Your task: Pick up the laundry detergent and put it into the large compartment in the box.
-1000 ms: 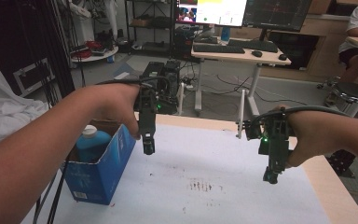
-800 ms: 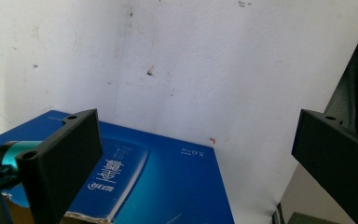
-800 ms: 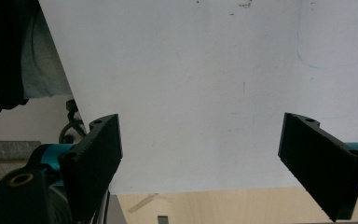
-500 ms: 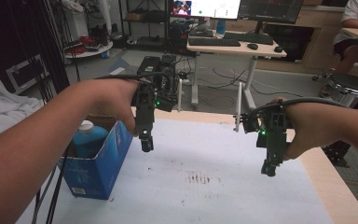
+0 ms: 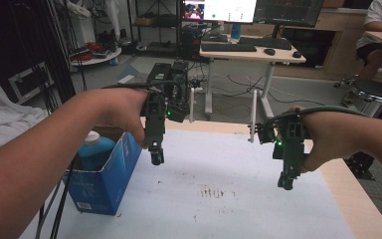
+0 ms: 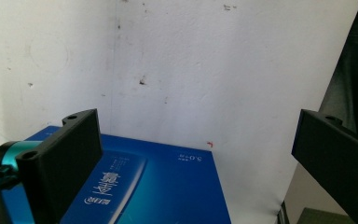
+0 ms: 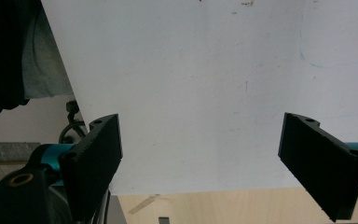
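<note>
We see both grippers spread, holding nothing: left gripper [image 5: 157, 158] mid-frame beside blue box [image 5: 107, 174] with bottle [image 5: 92, 148]; right gripper [image 5: 285, 183] lower right. Pickup not begun.

Blue box [image 5: 107, 177], blue bottle [image 5: 92, 147], white stained table sheet [image 5: 238, 199].

On the blue box [image 6: 158, 186] in the left gripper view we make out a small white print that looks like "3.0", upside down to us, near the box's far edge; beside it runs a lighter blue band with large white characters, seemingly Chinese, too tilted for us to read; in the high view the same box [image 5: 107, 174] bears a white label with print too small to read.
</note>
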Demonstrator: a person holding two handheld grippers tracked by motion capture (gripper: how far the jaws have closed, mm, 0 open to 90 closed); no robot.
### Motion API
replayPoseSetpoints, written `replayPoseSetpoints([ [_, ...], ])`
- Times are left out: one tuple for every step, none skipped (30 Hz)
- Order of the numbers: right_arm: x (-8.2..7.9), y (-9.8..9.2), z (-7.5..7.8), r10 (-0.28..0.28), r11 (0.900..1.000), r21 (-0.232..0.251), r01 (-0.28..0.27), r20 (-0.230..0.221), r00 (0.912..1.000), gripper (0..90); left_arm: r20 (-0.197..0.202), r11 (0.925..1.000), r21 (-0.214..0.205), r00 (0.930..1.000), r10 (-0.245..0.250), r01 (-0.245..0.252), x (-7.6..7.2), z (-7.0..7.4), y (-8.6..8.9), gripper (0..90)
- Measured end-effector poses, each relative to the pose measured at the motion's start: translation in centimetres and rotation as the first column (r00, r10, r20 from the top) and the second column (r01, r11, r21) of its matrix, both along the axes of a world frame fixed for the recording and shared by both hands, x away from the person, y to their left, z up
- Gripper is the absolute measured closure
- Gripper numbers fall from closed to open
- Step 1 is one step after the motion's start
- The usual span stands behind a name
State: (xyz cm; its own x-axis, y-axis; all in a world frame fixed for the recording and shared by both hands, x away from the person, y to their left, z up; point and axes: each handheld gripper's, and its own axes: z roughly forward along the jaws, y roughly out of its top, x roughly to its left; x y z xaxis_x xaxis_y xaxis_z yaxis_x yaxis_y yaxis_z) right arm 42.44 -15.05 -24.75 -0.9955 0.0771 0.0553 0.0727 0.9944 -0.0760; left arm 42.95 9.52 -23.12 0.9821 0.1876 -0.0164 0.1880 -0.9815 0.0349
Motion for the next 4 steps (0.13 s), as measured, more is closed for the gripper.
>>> replayPoseSetpoints([
  [0.06, 0.00, -0.06, 0.010, 0.9999, 0.004, -0.010, 0.001, 0.9999, 12.7, 0.003, 1.0000, -0.003, 1.0000, -0.001, 0.001, -0.05, -0.03, -0.04, 1.7],
  [0.01, -0.01, -0.06, 0.005, 1.0000, 0.002, -0.005, 0.001, 1.0000, 12.7, 0.000, 1.0000, 0.000, 1.0000, -0.007, 0.007, -0.07, 0.00, -0.10, 1.7],
  [-0.02, -0.01, -0.06, 0.004, 1.0000, 0.002, -0.004, -0.001, 1.0000, 12.7, 0.000, 0.9999, -0.007, 1.0000, -0.008, 0.008, -0.11, -0.02, -0.13, 1.7],
  [-0.02, -0.01, -0.06, 0.004, 1.0000, 0.002, -0.004, -0.001, 1.0000, 12.7, 0.000, 0.9999, -0.007, 1.0000, -0.008, 0.008, -0.11, -0.02, -0.13, 1.7],
])
